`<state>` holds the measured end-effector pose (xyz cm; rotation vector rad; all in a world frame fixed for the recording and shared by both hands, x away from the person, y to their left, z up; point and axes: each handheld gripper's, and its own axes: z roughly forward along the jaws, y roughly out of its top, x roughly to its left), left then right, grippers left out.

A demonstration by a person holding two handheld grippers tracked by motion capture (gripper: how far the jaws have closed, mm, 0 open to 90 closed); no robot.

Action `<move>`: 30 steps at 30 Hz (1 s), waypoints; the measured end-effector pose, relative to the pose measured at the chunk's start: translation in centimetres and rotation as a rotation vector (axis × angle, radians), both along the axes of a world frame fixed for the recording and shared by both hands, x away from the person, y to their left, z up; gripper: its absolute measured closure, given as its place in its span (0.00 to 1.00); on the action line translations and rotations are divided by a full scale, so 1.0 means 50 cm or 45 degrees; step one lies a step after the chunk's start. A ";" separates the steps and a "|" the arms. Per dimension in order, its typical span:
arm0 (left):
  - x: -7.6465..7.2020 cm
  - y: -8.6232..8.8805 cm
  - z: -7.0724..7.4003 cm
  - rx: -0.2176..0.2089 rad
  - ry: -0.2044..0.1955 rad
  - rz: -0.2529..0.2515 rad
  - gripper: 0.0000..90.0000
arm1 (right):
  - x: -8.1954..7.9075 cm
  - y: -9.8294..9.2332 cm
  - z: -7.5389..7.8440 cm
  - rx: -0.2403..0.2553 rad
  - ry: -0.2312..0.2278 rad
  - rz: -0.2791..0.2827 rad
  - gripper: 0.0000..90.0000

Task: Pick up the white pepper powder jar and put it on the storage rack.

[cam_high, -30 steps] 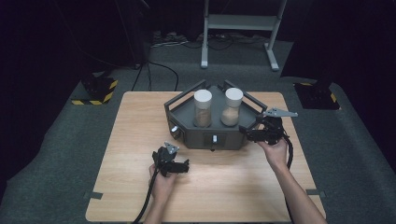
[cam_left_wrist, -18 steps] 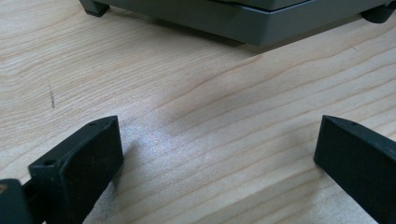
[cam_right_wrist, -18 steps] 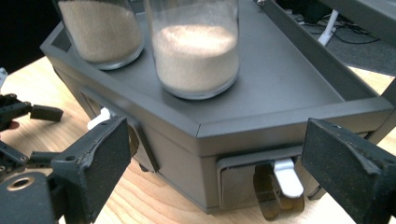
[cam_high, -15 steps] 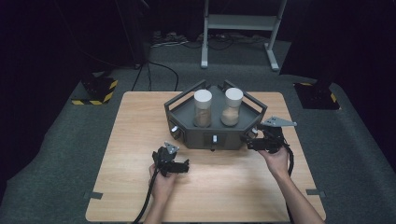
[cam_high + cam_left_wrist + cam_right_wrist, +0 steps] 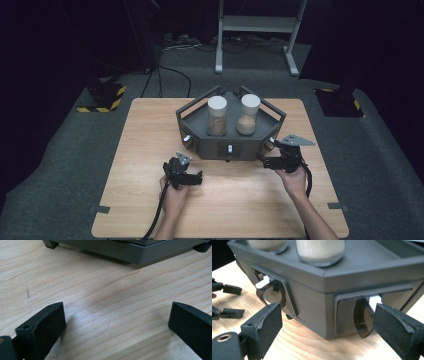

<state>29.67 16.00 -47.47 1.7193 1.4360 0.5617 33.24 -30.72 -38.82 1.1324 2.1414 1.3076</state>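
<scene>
A dark grey six-sided box (image 5: pixel 230 142) stands at the back middle of the wooden table (image 5: pixel 150 150). On it stand two white-lidded jars: the left jar (image 5: pixel 217 116) holds brown grains, the right jar (image 5: pixel 248 114) paler sand. My right gripper (image 5: pixel 263 161) is open at the box's front right corner, jaws pointing left. In the right gripper view its jaws (image 5: pixel 329 332) straddle that corner of the box (image 5: pixel 312 292), with a white latch (image 5: pixel 374 300) just beyond the right jaw. My left gripper (image 5: pixel 199 178) rests open on the table in front of the box, nothing between its jaws (image 5: pixel 115 325).
A second white latch (image 5: pixel 263 282) sits on the box's front panel. Bare tabletop (image 5: pixel 100 290) lies in front of the box base (image 5: pixel 130 250). On the grey floor behind are black-and-yellow blocks (image 5: pixel 105 97), cables (image 5: pixel 165 75) and a metal stand (image 5: pixel 257 30).
My right gripper has come down and back toward the person, from beside the box's right rim to low at its front right corner. The left gripper has stayed put.
</scene>
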 end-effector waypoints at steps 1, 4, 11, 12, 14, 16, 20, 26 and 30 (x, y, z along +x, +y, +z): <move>0.000 0.000 0.000 0.001 0.000 -0.001 0.01 | -0.002 0.001 -0.002 -0.001 0.002 -0.004 0.10; 0.000 0.000 0.000 0.001 0.000 0.000 0.01 | -0.010 0.006 -0.011 -0.021 0.001 -0.012 0.10; 0.000 0.000 0.000 0.001 0.000 0.000 0.01 | -0.021 0.008 -0.035 -0.030 0.015 -0.020 0.10; 0.000 0.000 0.000 0.003 0.001 -0.001 0.01 | -0.023 0.010 -0.038 -0.042 0.018 -0.020 0.10; 0.001 0.001 0.002 0.008 0.006 -0.006 0.01 | -0.028 0.019 -0.040 -0.089 0.012 -0.016 0.10; 0.001 0.001 0.002 0.009 0.007 -0.007 0.01 | -0.030 0.024 -0.042 -0.106 0.013 -0.014 0.10; 0.000 0.000 0.001 0.003 0.002 -0.002 0.01 | -0.035 0.035 -0.054 -0.147 0.020 -0.008 0.10; 0.000 -0.001 0.000 0.004 0.001 0.000 0.01 | -0.040 0.045 -0.077 -0.173 0.048 -0.030 0.10; 0.000 -0.001 0.000 0.002 -0.001 0.002 0.01 | -0.041 0.052 -0.087 -0.206 0.064 -0.047 0.10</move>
